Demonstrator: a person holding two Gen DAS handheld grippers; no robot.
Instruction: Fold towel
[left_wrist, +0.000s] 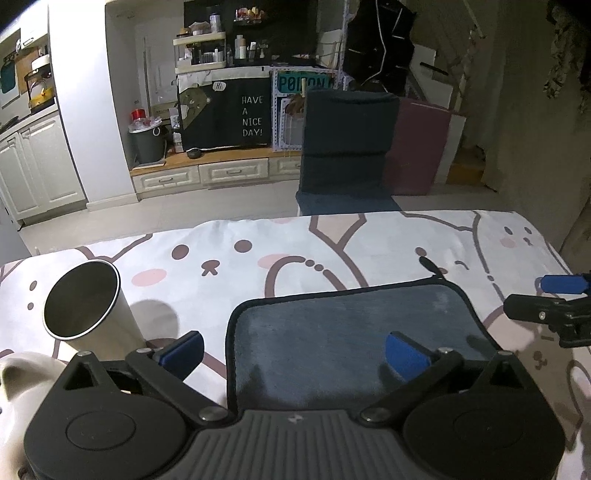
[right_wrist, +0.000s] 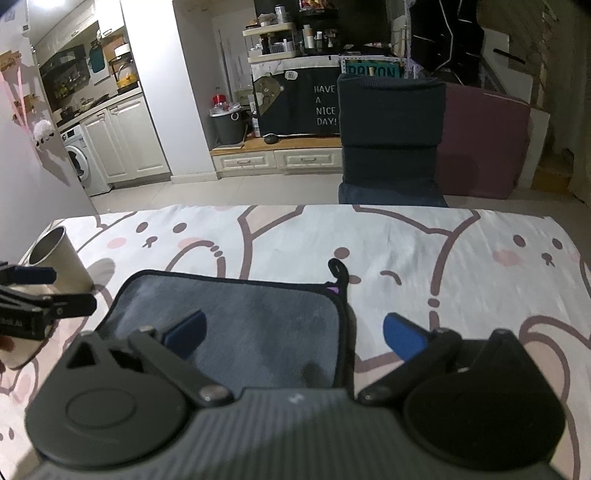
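A grey-blue towel with a dark hem lies flat on the bunny-print tablecloth, with a small black hanging loop at its far right corner. It also shows in the right wrist view. My left gripper is open and empty, hovering over the towel's near left corner; its left finger is off the towel, its right finger over it. My right gripper is open and empty over the towel's near right corner, straddling the right hem. Each gripper shows at the edge of the other's view.
A steel cup stands on the table left of the towel, also in the right wrist view. A white ceramic object sits at the near left. A dark folding chair stands beyond the table's far edge.
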